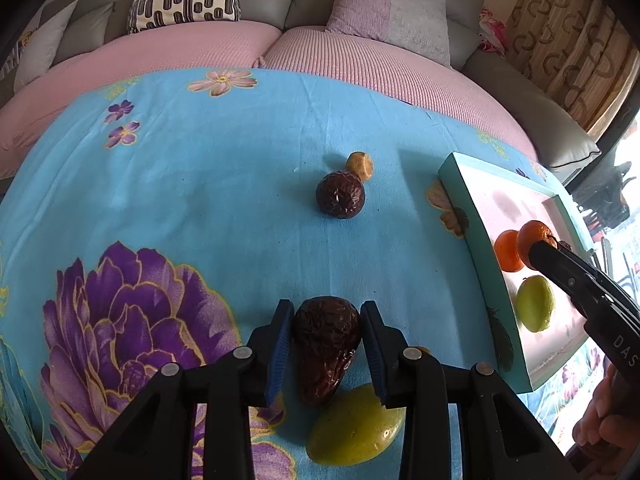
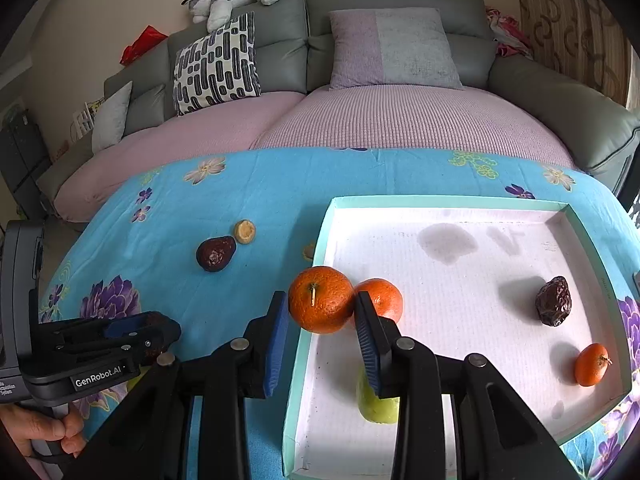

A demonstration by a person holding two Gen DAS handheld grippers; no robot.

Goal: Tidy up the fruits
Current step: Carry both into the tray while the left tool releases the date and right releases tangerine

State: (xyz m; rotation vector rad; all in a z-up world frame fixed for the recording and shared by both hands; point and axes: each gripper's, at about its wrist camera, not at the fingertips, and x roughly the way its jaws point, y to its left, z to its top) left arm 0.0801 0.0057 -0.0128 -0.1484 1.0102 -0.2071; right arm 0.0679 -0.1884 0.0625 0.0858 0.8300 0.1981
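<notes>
Orange point(image 2: 320, 300) gripped by right claw point(image 2: 322, 316); left claw point(image 1: 326, 344), marked "GenRobot.AI", clasps avocado point(image 1: 326, 344).

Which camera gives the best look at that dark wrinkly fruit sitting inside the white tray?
The right wrist view: the dark wrinkled fruit lies unobstructed on the tray's white floor, near its right side. In the left wrist view the tray appears edge-on, and that fruit cannot be clearly made out.
</notes>
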